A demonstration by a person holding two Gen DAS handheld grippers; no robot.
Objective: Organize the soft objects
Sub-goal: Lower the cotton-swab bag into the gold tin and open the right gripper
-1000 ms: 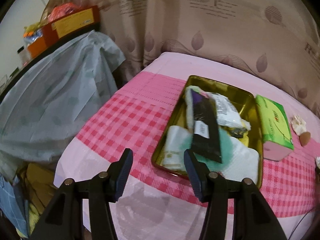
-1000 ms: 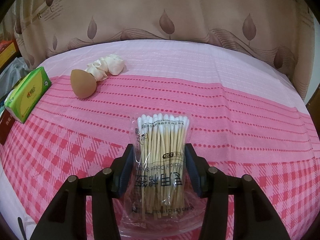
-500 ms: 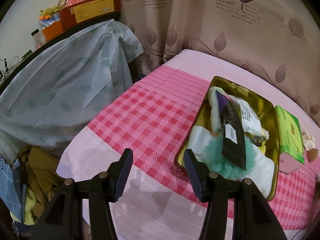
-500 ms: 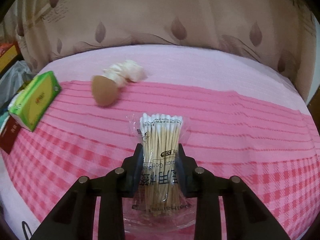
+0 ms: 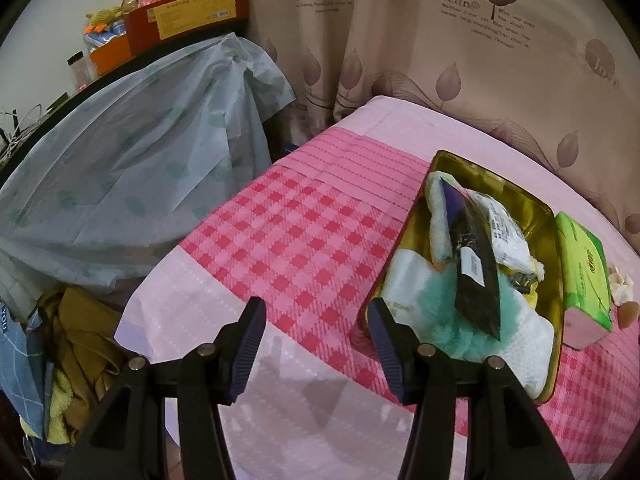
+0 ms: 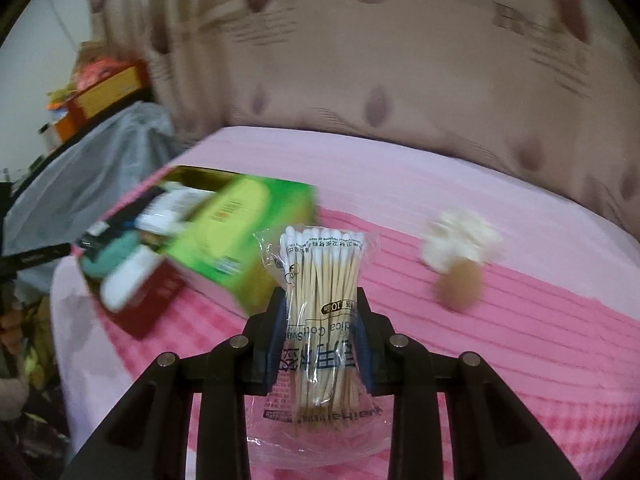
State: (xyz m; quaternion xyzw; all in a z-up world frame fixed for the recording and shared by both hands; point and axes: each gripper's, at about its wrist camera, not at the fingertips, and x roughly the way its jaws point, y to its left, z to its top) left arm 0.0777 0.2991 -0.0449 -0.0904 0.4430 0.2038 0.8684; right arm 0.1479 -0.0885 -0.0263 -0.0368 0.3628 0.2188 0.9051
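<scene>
My right gripper is shut on a clear bag of cotton swabs, held upright above the pink checked cloth. A gold tin tray holds a white towel, a teal fluffy cloth, a black flat packet and a white packet. The tray is at the left in the blurred right wrist view. A green tissue pack lies beside the tray's right rim. My left gripper stands open over the cloth, its right finger by the tray's near left corner.
A tan sponge egg and a white crumpled wad lie on the cloth to the right of the swabs. A grey-blue plastic cover drapes furniture left of the bed. Clothes are piled on the floor below it. Curtains hang behind.
My right gripper closed on the swab bag, lifted it and swung left, bringing the tissue pack and tray into its view. The left view has turned a little, so the tray sits further right.
</scene>
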